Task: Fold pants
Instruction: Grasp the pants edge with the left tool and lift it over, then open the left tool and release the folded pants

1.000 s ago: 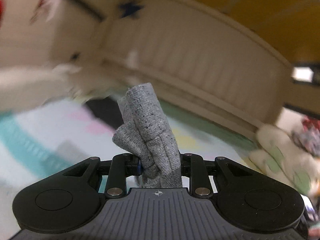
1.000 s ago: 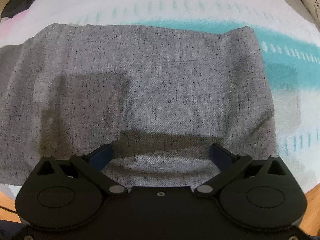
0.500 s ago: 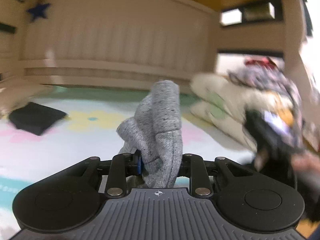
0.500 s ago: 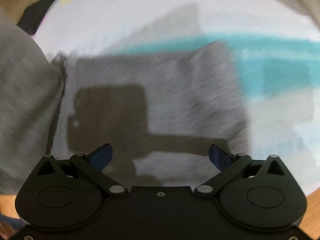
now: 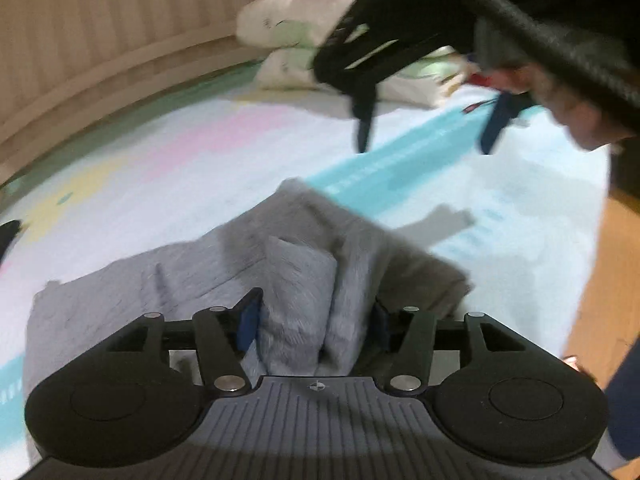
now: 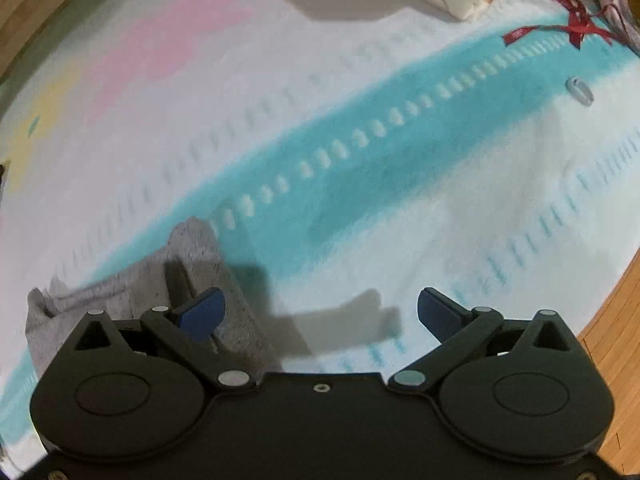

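The grey speckled pants (image 5: 168,280) lie folded on a pastel blanket. My left gripper (image 5: 312,320) is shut on a bunched fold of the pants, low over the rest of the garment. My right gripper (image 6: 320,312) is open and empty, held above the blanket to the right of the pants (image 6: 120,292). It also shows in the left wrist view (image 5: 424,136), raised in the air beyond the pants with its jaws apart.
The blanket (image 6: 360,152) has teal, pink and yellow stripes. Folded cream bedding (image 5: 304,40) is stacked at the far side. A red ribbon (image 6: 568,28) and a small ring (image 6: 580,90) lie at the right. Wooden floor (image 6: 616,320) borders the blanket.
My left gripper swung down and brought the held fold over onto the laid pants. My right gripper lifted off the pants and moved right, staying open.
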